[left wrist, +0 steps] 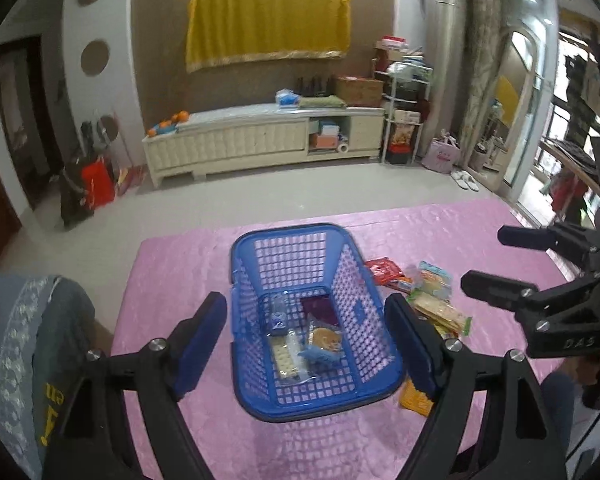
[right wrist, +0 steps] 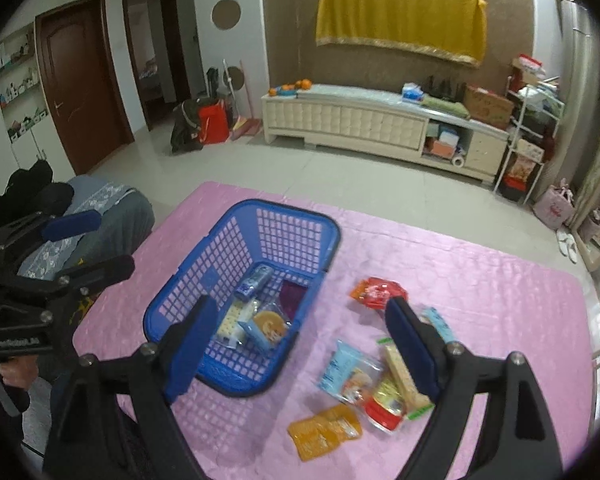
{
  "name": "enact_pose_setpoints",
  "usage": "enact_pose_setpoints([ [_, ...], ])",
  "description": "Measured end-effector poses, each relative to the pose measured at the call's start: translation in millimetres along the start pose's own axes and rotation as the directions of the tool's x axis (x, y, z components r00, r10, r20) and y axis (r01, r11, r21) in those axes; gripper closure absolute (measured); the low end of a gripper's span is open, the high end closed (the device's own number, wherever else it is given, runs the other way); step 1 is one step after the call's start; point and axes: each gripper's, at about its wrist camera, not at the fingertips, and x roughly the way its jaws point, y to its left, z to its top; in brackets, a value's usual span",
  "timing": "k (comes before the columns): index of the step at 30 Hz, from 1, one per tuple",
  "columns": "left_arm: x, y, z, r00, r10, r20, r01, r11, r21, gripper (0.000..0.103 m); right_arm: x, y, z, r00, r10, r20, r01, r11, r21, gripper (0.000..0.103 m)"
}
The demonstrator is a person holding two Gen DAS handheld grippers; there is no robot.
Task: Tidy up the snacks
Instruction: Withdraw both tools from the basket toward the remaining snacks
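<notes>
Hovering over the basket (left wrist: 314, 404), the left claw (left wrist: 306, 336) and right claw (right wrist: 300, 344) gape wide, empty.

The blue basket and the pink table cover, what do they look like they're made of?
Basket: apparently rigid moulded plastic, slightly glossy; its walls and floor are a regular open grid with a smooth solid rim.
Cover: probably a thin plastic or satiny sheet; it shines and shows a crinkled, quilt-like pattern. Which one is unclear.
</notes>
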Motion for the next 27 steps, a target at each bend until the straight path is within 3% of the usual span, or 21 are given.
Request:
enact_pose_setpoints([
  [8, 5.0, -58.5, -0.4, 0.996, -0.088, -0.034, 0.091, 0.992, 0.083, 0.02, -32.2, -31.9, -23.2, 0.997, -0.073, 0.008, 0.072, 0.997, 0.032, 0.015],
  [11, 15.2, -76.7, -3.0, 0.995, -0.082, -0.059, 0.088, 0.991, 0.105, 0.02, -40.1, -44.7, -34.9, 0.997, -0.083, 0.005, 0.083, 0.996, 0.045, 0.015],
  [18, 33.5, -114.7, -19.1, 0.982, -0.142, -0.122, 0.16, 0.975, 0.153, 0.02, -52.6, -74.1, -62.9, 0.993, -0.12, -0.002, 0.12, 0.991, 0.064, 0.015],
  [27, 67.0, -164.7, -63.7, 0.961, -0.148, -0.233, 0.218, 0.925, 0.312, 0.02, -33.6, -103.4, -123.0, 0.99, -0.118, -0.082, 0.126, 0.987, 0.102, 0.015],
])
